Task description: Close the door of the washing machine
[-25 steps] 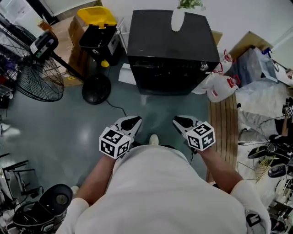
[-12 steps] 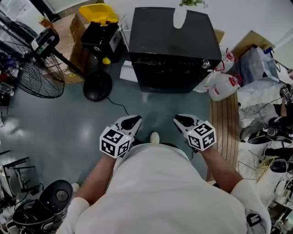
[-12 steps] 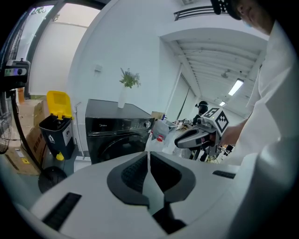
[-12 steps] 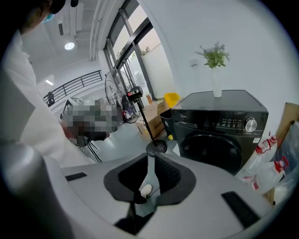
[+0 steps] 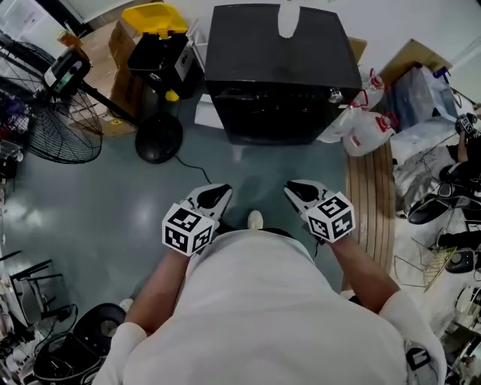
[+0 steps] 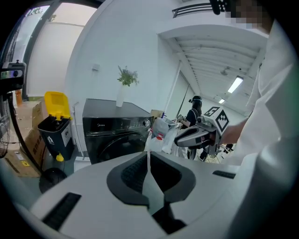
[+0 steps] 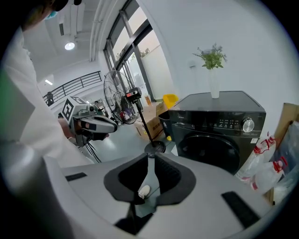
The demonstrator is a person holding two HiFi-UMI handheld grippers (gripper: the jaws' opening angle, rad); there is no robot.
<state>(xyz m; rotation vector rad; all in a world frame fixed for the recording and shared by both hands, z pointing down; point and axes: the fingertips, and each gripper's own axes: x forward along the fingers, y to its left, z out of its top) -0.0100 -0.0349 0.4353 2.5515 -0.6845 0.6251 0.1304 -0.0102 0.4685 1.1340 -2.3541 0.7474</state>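
The person, in a white top (image 5: 263,316), is standing on a grey floor (image 5: 113,203) and holding both grippers out at waist level, side by side and angled downward. The left gripper (image 5: 218,195) is keeping its jaws together, tips meeting, with nothing between them. The right gripper (image 5: 298,192) is holding its jaws almost together, a thin slit showing between the tips, and it is gripping nothing; only floor and the toe of a white shoe (image 5: 255,219) are showing through the slit. The two grippers are staying well apart from each other and are touching nothing.

Beyond them, across a stretch of bare floor, the black washing machine (image 5: 278,68) is standing against the wall, facing the person. Its round door (image 7: 210,148) is sitting flush in the front panel, well out of reach of either gripper. A white vase (image 5: 288,21) with a green sprig is resting on its top. Just left of the machine, a black bin with a yellow lid (image 5: 161,45) is standing, and a pedestal fan (image 5: 52,128) is leaning farther left. White bags (image 5: 368,131) are lying against the machine's right side.
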